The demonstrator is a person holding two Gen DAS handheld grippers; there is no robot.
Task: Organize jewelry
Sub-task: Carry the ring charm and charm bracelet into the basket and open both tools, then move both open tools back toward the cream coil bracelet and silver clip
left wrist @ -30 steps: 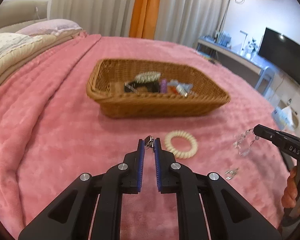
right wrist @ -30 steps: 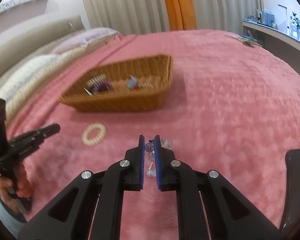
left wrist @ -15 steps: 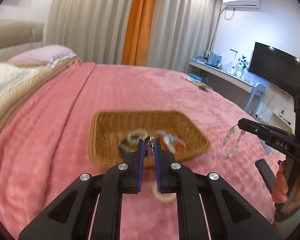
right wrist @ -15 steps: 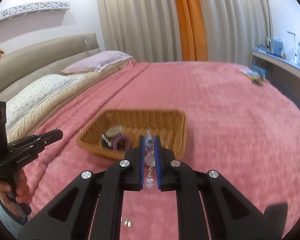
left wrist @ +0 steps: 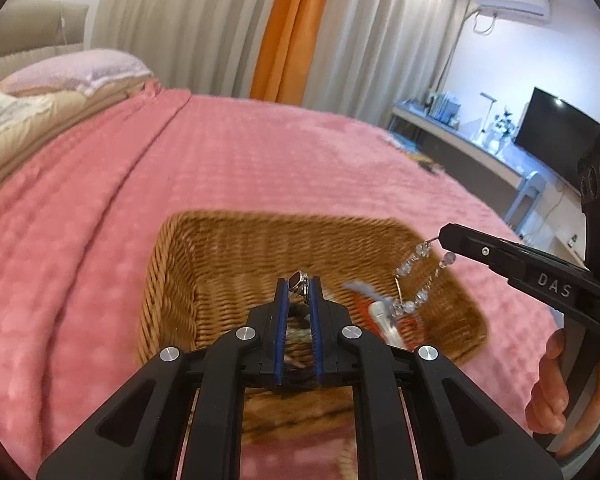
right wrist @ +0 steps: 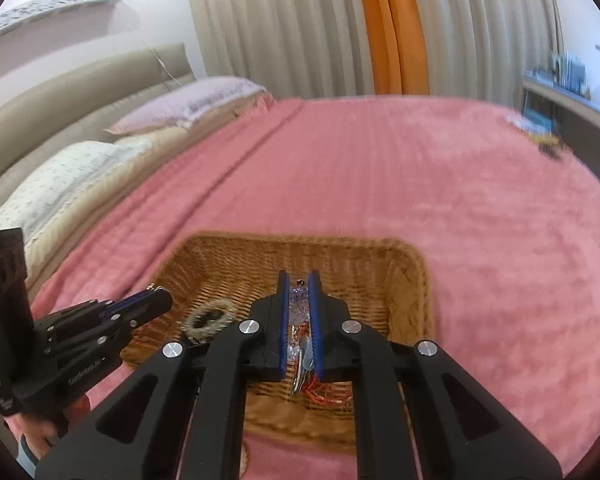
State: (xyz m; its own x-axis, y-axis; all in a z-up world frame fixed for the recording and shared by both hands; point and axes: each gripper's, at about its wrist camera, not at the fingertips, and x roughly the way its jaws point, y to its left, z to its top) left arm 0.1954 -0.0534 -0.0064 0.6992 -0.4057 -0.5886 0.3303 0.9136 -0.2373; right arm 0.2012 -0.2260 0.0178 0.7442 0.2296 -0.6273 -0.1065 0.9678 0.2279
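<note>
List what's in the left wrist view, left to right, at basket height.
Pink blanket → woven wicker basket → left hand-held gripper pinching a dark-stoned ring → clear beaded bracelet hanging from the right hand-held gripper.

I'm seeing a wicker basket [left wrist: 172, 280] showing rough woven cane, sitting on a bed blanket [left wrist: 240, 152] looking like soft, nubbly pink fleece. My left claw [left wrist: 299, 284], matt black plastic with blue pads, is pinching a shiny metal ring [left wrist: 299, 279]. The right claw [right wrist: 299, 280] is gripping a clear, glassy bead strand [left wrist: 414, 276].
</note>
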